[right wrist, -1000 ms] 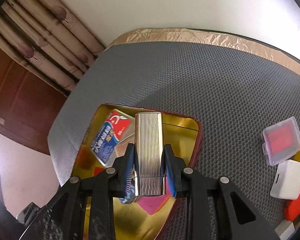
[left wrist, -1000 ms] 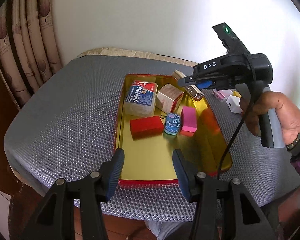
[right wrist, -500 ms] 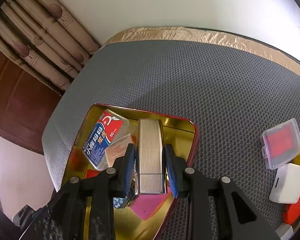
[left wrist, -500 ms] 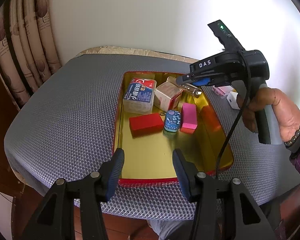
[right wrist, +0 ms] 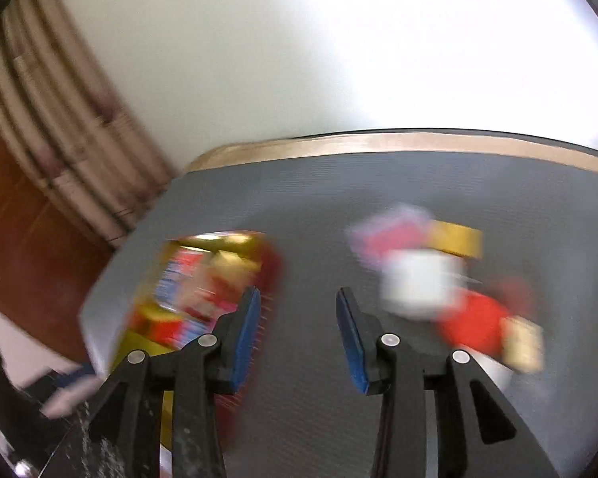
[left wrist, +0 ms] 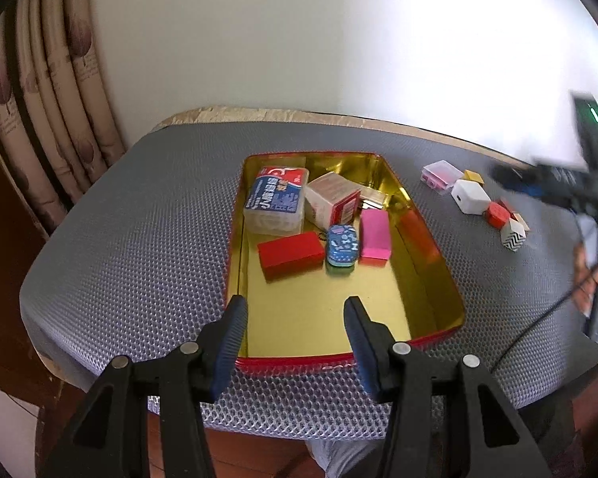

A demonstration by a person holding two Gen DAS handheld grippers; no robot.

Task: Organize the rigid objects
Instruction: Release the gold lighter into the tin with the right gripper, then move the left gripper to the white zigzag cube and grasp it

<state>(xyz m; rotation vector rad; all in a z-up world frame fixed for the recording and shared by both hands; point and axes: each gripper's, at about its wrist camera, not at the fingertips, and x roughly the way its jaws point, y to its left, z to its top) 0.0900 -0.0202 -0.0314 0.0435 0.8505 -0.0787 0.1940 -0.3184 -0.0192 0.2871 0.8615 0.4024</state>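
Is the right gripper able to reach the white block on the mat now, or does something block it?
Probably yes. The right gripper is empty, its jaws opening, and the white block lies just ahead to its right on bare mat, uncovered.

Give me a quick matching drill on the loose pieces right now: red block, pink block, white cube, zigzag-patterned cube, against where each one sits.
Things:
1. red block
2. pink block
3. white cube
4. zigzag-patterned cube

Places:
A. on the grey mat, nearest end of the row outside the tin
B. in the gold tin, left of the small blue patterned tin
C. on the grey mat, beside the clear case with pink inside
D. in the gold tin, right of the small blue patterned tin

Pairs: 1-B, 2-D, 3-C, 4-A
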